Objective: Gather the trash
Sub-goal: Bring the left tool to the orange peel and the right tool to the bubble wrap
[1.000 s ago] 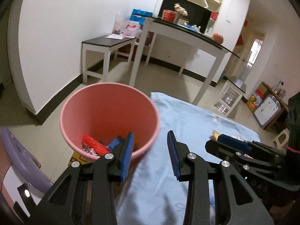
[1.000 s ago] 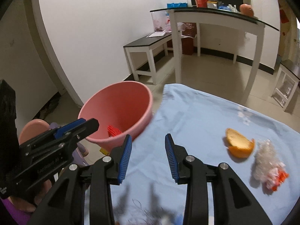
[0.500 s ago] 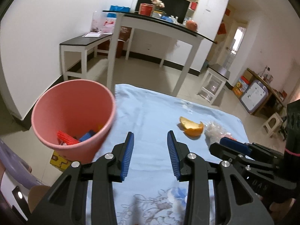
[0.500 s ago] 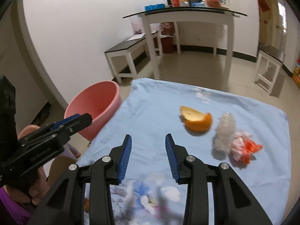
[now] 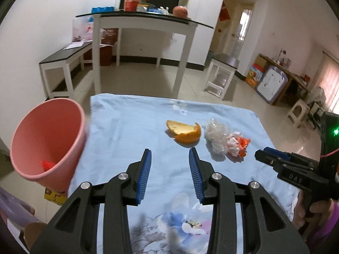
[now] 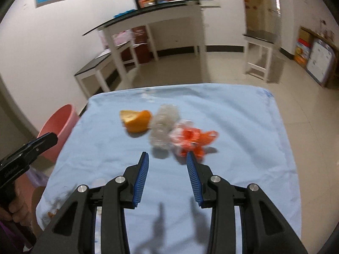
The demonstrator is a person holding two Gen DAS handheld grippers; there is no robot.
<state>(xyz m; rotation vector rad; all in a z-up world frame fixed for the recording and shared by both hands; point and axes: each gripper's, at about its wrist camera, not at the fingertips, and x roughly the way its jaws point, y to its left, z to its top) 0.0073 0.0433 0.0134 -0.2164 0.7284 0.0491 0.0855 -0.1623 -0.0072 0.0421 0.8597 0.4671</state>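
We hold two claws over one counter point(image 5: 127, 122) draped in a pale blue cloth with a flower print at its near edge. At far left, one pink bin point(image 5: 47, 144) stands off the counter's left edge, tilted in the left wrist view, with one red scrap point(image 5: 48, 165) visible low inside it. Our left claw point(image 5: 169, 158) hangs above bare cloth with its blue-padded jaws parted and nothing between them. Three pieces of trash lie in a row on the cloth beyond it: one curl of orange peel point(image 5: 184, 132), just ahead and slightly right of the left claw's tips; one crumpled clear plastic wad point(image 5: 216, 138), just beside the peel on its right; and one crushed white-and-orange wrapper point(image 5: 238, 145), touching the wad on its right. Our right claw point(image 6: 167, 158) also stands apart and empty, jaws parted. From its own camera, the clear wad lies just past its left tip and the wrapper just past its right tip, the latter partly hidden behind that fingertip; the picture is blurred, so we cannot tell whether the tip touches it. The peel sits farther left, well clear of the right claw. All three pieces lie on the counter, well apart from the bin.
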